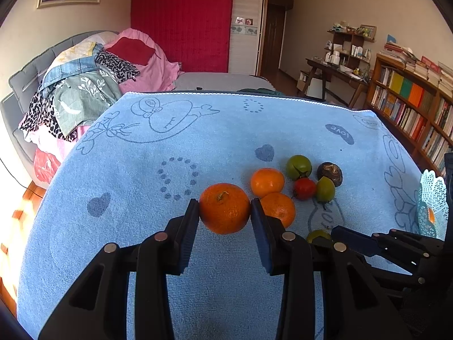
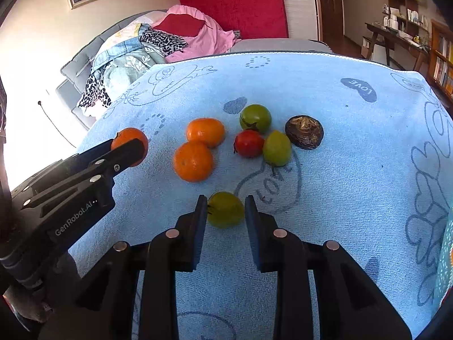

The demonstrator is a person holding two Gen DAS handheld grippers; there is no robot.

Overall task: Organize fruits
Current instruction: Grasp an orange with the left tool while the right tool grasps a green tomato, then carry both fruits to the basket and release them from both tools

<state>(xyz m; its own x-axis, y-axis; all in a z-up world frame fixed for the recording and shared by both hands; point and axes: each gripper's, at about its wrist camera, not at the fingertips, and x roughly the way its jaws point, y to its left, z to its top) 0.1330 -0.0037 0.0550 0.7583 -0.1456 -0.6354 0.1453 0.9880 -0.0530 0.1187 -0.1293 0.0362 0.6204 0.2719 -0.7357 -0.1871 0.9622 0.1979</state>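
My left gripper (image 1: pixel 225 211) is shut on a big orange (image 1: pixel 225 201), its pads pressing both sides just above the blue towel (image 1: pixel 141 170). My right gripper (image 2: pixel 225 206) is shut on a small green fruit (image 2: pixel 226 212) near the towel's front; from the left wrist view that fruit (image 1: pixel 318 235) peeks out beside the right gripper's fingers (image 1: pixel 354 240). Behind lie two more oranges (image 2: pixel 205 131) (image 2: pixel 193 161), a green tomato (image 2: pixel 255 117), a red tomato (image 2: pixel 248 143), a yellow-green fruit (image 2: pixel 277 148) and a dark brown fruit (image 2: pixel 304 131).
A turquoise lattice basket (image 1: pixel 433 198) stands at the towel's right edge, holding something orange. A bed piled with clothes (image 1: pixel 85 85) lies beyond the left side. A bookshelf (image 1: pixel 410 104) and a desk (image 1: pixel 337 70) stand to the right.
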